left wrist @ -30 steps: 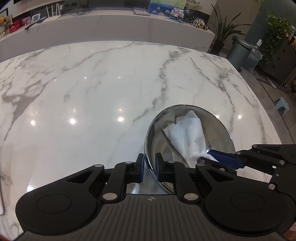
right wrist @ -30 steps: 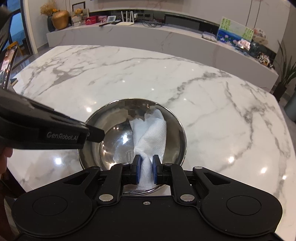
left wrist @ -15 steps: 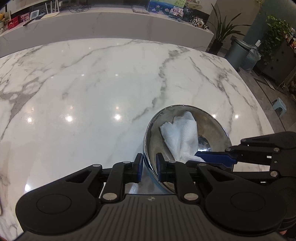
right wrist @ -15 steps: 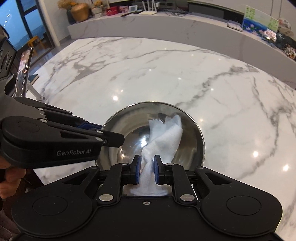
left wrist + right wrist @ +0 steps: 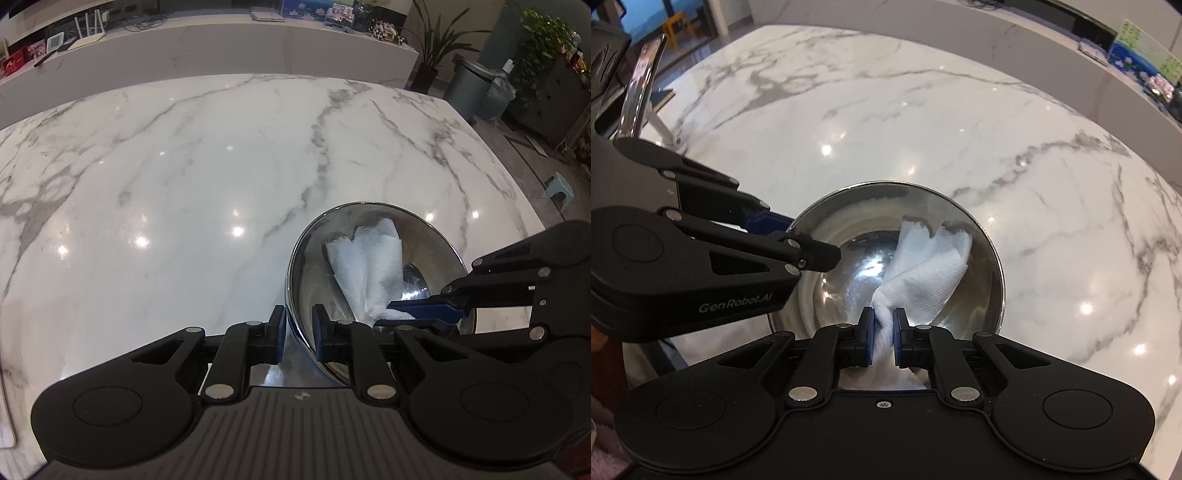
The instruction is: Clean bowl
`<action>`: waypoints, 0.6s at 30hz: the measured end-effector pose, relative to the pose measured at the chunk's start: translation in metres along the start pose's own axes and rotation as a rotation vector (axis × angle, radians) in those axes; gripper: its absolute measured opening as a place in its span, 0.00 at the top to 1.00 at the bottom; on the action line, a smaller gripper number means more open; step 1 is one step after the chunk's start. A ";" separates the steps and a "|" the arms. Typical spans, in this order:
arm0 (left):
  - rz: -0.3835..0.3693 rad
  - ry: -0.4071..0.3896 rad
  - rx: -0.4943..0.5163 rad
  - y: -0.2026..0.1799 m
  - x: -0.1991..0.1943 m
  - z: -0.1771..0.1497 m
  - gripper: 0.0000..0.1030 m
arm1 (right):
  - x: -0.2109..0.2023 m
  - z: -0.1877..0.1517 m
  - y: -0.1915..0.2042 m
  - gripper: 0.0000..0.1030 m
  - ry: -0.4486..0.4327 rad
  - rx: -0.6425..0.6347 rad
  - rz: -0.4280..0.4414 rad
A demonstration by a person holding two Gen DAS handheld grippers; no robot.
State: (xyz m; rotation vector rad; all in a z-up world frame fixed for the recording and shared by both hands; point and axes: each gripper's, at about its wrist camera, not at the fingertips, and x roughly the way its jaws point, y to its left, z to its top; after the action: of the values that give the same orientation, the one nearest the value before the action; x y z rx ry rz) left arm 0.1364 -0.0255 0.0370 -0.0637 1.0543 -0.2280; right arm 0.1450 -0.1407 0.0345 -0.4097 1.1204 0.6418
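A shiny steel bowl (image 5: 432, 236) (image 5: 834, 225) rests on the white marble table (image 5: 207, 177) (image 5: 1034, 221), tipped up toward the left. My left gripper (image 5: 298, 334) (image 5: 798, 236) is shut on the bowl's near left rim, one pad outside and one inside. A crumpled white paper towel (image 5: 369, 266) (image 5: 931, 266) lies against the bowl's inner wall. My right gripper (image 5: 883, 338) (image 5: 417, 314) is shut on the towel's twisted lower end, down inside the bowl.
A long marble counter (image 5: 229, 48) with small items stands beyond the table. To the right on the floor are a grey bin (image 5: 469, 88), potted plants (image 5: 436, 44) and a small blue stool (image 5: 561, 188). A phone on a stand (image 5: 642, 85) sits at the table's left edge.
My right gripper has swept the towel across the bowl's inside toward the right wall, twisting its held end. The left gripper has kept its hold on the rim.
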 end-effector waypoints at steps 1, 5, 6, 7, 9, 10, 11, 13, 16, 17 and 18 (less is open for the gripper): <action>0.003 0.005 0.009 -0.001 0.001 0.001 0.87 | 0.000 0.001 0.000 0.92 0.006 -0.011 -0.007; 0.026 0.012 0.029 -0.001 0.004 -0.001 0.87 | 0.000 0.005 0.004 0.92 0.016 -0.072 -0.054; 0.027 0.013 0.027 0.000 0.004 -0.001 0.87 | 0.000 0.005 0.005 0.92 0.018 -0.081 -0.062; 0.024 0.014 0.025 0.001 0.005 -0.001 0.87 | 0.000 0.006 0.006 0.92 0.020 -0.091 -0.071; 0.020 0.015 0.019 0.003 0.005 0.000 0.87 | 0.001 0.007 0.008 0.92 0.024 -0.109 -0.087; 0.018 0.015 0.016 0.003 0.005 0.000 0.87 | 0.002 0.008 0.009 0.92 0.026 -0.119 -0.095; 0.016 0.015 0.013 0.004 0.004 0.001 0.87 | 0.002 0.008 0.010 0.92 0.028 -0.128 -0.103; 0.014 0.009 0.008 0.005 0.003 0.002 0.87 | 0.003 0.010 0.012 0.92 0.032 -0.147 -0.120; -0.003 0.006 -0.014 0.008 0.003 0.004 0.86 | 0.004 0.010 0.006 0.91 0.035 -0.110 -0.099; -0.008 0.006 -0.021 0.009 0.003 0.004 0.86 | 0.005 0.010 0.005 0.91 0.033 -0.097 -0.093; -0.010 0.007 -0.024 0.010 0.003 0.005 0.86 | 0.005 0.010 0.003 0.91 0.031 -0.083 -0.086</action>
State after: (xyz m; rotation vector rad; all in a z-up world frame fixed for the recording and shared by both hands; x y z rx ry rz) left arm 0.1436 -0.0169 0.0348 -0.0895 1.0638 -0.2244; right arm 0.1515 -0.1316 0.0339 -0.5379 1.1016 0.6093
